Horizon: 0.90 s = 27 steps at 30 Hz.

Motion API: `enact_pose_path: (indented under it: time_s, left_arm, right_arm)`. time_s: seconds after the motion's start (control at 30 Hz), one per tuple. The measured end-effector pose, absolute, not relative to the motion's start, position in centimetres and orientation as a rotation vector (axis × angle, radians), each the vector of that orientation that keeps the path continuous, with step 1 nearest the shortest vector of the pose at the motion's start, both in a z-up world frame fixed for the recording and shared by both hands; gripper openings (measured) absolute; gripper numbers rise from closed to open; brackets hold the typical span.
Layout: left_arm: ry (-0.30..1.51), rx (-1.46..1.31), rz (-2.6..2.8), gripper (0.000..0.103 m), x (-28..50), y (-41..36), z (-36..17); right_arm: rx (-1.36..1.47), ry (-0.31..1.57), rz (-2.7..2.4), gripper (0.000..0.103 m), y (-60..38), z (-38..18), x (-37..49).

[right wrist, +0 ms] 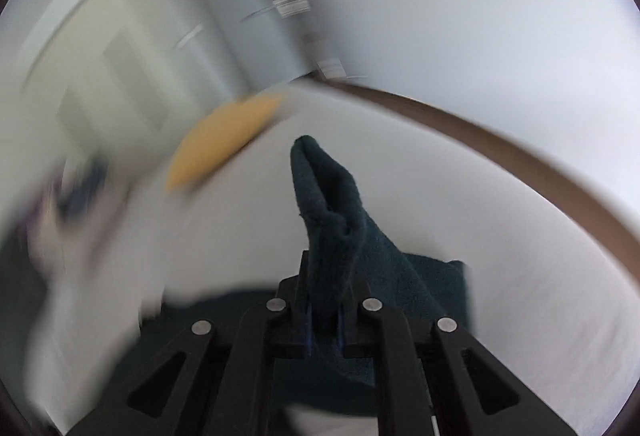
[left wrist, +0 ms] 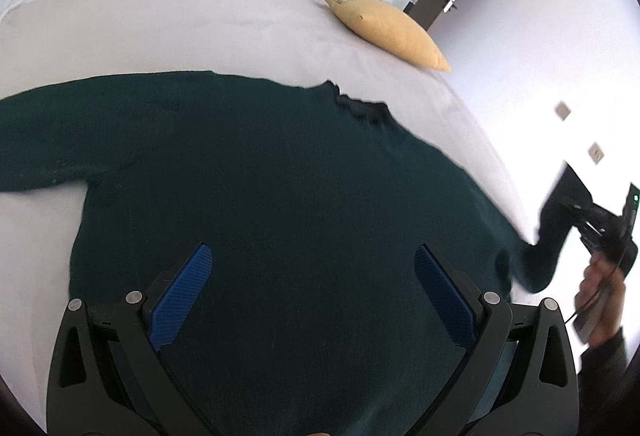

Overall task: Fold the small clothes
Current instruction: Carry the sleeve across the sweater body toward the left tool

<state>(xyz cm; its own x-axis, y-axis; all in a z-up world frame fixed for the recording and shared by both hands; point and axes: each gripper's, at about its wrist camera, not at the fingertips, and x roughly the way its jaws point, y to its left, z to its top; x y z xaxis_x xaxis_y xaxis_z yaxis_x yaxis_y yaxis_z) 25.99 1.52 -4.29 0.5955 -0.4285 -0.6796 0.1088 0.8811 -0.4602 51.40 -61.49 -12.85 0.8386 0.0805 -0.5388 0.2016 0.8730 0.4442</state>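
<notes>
Now, from the left wrist view, your left claw [left wrist: 312, 276] stands wide open at the bottom of the frame, its blue pads [left wrist: 182, 296] apart above the dark green sweater [left wrist: 260, 171]. The sweater lies flat on the bed [left wrist: 180, 23] and fills the middle of the frame, one sleeve reaching to the left edge. A yellow cushion [left wrist: 388, 25] lies on the bed at the upper right. At the right edge your right hand [left wrist: 600, 300] holds the right claw [left wrist: 568, 211], which lifts the other sleeve [left wrist: 550, 244].

From the right wrist view, much blurred, your right claw [right wrist: 324, 320] is closed on the sleeve [right wrist: 336, 220], whose cuff points up in the centre. The cushion [right wrist: 224, 139] is at the upper left.
</notes>
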Motion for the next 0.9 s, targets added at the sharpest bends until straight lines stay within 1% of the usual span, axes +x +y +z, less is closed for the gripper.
enact_pose_path:
  time_s: [0.07, 0.13, 0.23, 0.33, 0.47, 0.53, 0.8, 0.9]
  left_arm:
    - [0.89, -0.424, -0.347, 0.103, 27.3, 1.7, -4.2]
    - [0.911, -0.458, -0.391, 0.103, 28.7, 1.7, -4.4]
    - [0.966, -0.542, -0.464, 0.103, 30.8, 1.4, -5.2]
    - [1.036, -0.688, -0.534, 0.103, 33.3, 1.2, -6.7]
    - [1.112, -0.861, -0.581, 0.103, 36.2, 1.0, -8.7]
    - [1.141, -0.9, -0.619, 0.103, 37.6, 0.6, -9.1]
    - [1.191, -0.911, -0.643, 0.102, 41.6, -0.4, -10.4]
    - [1.194, -0.899, -0.652, 0.102, 43.0, -0.7, -9.8]
  right_arm:
    - [0.287, 0.606, 0.05, 0.009, -52.4, -12.0, 53.5]
    - [0.164, 0.639, 0.148, 0.009, -45.2, -12.8, 54.7]
    - [0.048, 0.677, 0.203, 0.009, -38.6, -15.2, 55.4]
    - [-0.045, 0.698, 0.215, 0.009, -34.7, -17.2, 55.5]
    - [-0.138, 0.722, 0.233, 0.009, -32.2, -19.6, 55.2]
    - [-0.155, 0.721, 0.235, 0.009, -31.9, -20.3, 54.5]
    - [-0.212, 0.668, 0.233, 0.009, -30.6, -20.6, 52.2]
    - [-0.239, 0.659, 0.249, 0.009, -29.6, -20.8, 51.4]
